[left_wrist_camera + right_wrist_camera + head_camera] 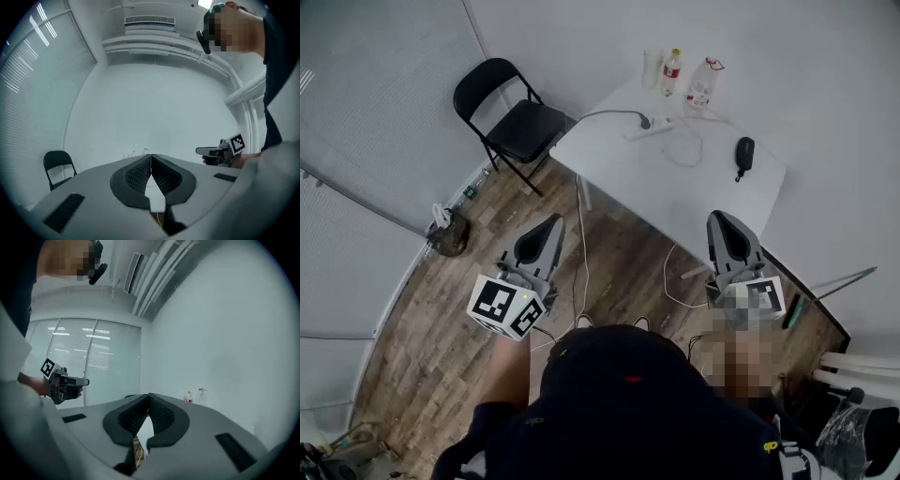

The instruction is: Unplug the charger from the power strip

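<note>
Power strip (652, 127) far beyond hand-held grippers (554, 219) (716, 217).

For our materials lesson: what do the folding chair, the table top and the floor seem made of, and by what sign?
Folding chair: thin black tubular frame, likely painted metal; seat slightly glossy, perhaps vinyl padding.
Table top: smooth matte white, no grain, probably laminate.
Floor: brown planks with grain and seams, wood or wood-look laminate, cannot tell which.

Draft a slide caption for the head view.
Person stands short of the white table, left claw and right claw shut and empty, power strip lying untouched near the far edge.
</note>
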{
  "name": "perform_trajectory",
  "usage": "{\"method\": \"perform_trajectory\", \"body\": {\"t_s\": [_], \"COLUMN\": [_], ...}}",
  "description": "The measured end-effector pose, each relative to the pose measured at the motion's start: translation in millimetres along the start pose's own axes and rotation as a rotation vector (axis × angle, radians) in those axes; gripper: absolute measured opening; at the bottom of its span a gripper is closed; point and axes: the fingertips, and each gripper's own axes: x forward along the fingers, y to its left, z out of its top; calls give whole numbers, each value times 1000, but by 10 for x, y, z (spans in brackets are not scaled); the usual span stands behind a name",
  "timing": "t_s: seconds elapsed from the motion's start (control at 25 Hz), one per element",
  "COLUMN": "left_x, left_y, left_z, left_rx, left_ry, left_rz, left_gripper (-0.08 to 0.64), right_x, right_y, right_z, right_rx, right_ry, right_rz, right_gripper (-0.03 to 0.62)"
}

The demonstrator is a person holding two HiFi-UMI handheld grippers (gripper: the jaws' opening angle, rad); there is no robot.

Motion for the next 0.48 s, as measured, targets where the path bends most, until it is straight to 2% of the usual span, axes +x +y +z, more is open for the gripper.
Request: {"method": "perform_trajectory", "body": {"t_s": [0.48], "left_x": [-126], "left_y": [72], "left_z": [-73], "left_rx": [-12], "left_ry": [4], "left_rz": [11], "left_gripper": [23], "right_x": [85], "right_y": [135], "right_z": [-72], "right_rx": [2], "right_ry": [21], "right_rz": [29], "right_gripper": [23]}}
